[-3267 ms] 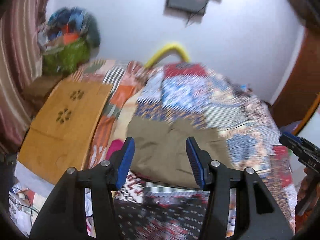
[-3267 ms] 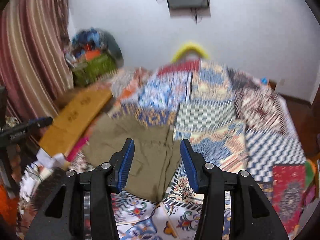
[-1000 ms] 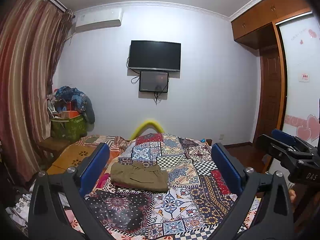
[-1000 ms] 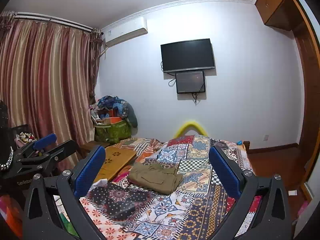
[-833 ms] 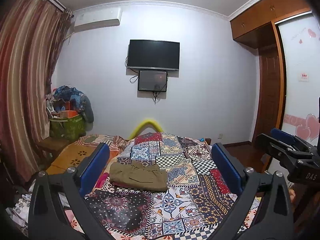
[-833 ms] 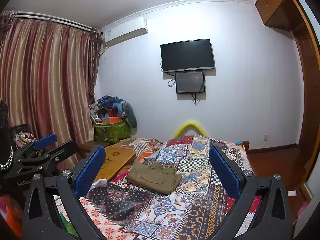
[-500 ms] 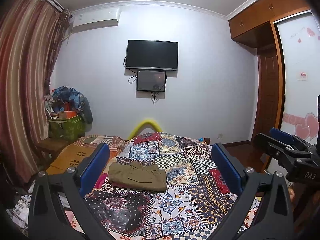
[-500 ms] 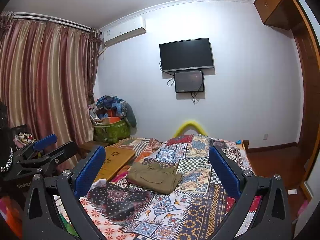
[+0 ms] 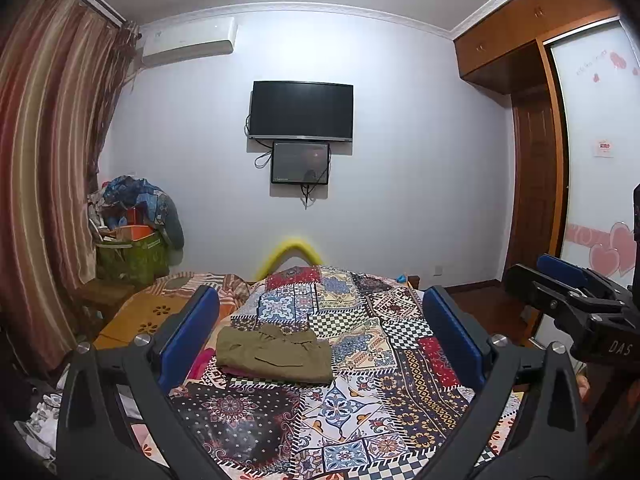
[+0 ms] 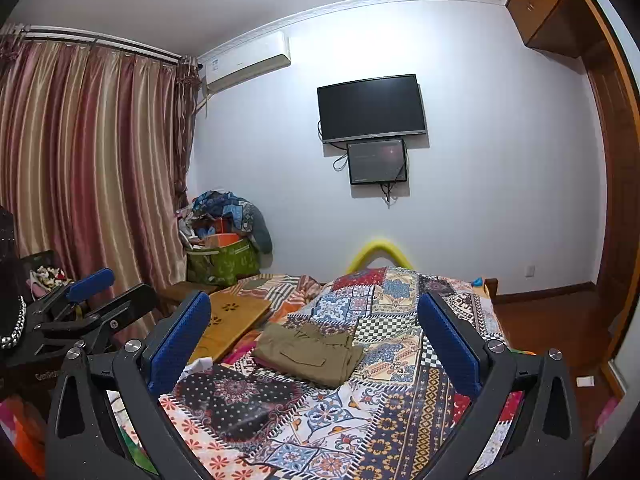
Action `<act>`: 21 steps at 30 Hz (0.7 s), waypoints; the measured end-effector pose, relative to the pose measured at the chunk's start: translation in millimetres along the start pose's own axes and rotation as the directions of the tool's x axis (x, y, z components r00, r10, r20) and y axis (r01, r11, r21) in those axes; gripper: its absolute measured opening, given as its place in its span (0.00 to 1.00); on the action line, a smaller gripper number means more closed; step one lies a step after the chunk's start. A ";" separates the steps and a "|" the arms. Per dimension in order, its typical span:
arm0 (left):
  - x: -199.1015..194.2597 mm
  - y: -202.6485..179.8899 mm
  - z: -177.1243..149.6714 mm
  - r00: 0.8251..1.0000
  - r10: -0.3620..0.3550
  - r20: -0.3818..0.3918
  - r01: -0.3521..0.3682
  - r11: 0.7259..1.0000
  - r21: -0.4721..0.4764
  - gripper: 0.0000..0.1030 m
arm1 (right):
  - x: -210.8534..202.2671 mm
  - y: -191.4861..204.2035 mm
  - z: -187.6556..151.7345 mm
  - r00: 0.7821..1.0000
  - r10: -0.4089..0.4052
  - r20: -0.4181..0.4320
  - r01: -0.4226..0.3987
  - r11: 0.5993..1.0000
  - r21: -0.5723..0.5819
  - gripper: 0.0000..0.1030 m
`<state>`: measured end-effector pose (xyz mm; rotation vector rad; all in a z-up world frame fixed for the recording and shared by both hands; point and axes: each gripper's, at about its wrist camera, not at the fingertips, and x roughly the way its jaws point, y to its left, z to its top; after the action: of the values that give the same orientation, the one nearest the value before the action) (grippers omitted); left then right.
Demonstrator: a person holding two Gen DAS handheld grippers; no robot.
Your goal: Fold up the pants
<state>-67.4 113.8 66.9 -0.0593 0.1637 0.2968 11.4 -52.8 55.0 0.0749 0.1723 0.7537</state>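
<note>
The olive-green pants [image 9: 276, 354] lie folded into a compact rectangle on the patchwork bedspread [image 9: 360, 400], toward the bed's left side; in the right wrist view the pants [image 10: 310, 354] show a flap pocket on top. My left gripper [image 9: 320, 334] is wide open, well back from the pants and holding nothing. My right gripper [image 10: 314, 338] is also wide open and empty, equally far back. The right gripper's body [image 9: 576, 304] shows at the right edge of the left wrist view. The left gripper's body [image 10: 88, 312] shows at the left in the right wrist view.
A wooden board [image 10: 232, 318] with flower cut-outs lies left of the pants. A green bag piled with clothes [image 10: 224, 256] stands by the striped curtain [image 10: 80, 184]. A TV [image 9: 302, 110] hangs on the far wall. A wooden wardrobe [image 9: 532, 184] stands to the right.
Both grippers have pulled far back from the pants and opened wide since 3.3 s ago. Over the last second only a slight drift of view; the pants lie still.
</note>
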 end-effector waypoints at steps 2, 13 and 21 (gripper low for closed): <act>0.4 -0.1 0.1 1.000 -0.003 -0.001 0.003 1.000 -0.001 1.00 | 0.2 0.5 0.0 1.000 0.000 0.001 0.000 1.000 0.000 1.00; 0.8 0.6 -0.4 1.000 -0.019 -0.006 0.019 1.000 -0.005 1.00 | 0.4 4.4 0.1 1.000 -0.004 0.005 0.004 1.000 -0.003 1.00; 0.5 -2.1 -1.0 1.000 -0.020 -0.008 0.020 1.000 0.005 1.00 | -0.4 8.2 0.2 1.000 -0.012 0.011 0.012 1.000 -0.011 1.00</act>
<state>-66.5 111.8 65.9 -0.0567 0.1713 0.2758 5.6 -47.1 56.4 0.0677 0.1578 0.7417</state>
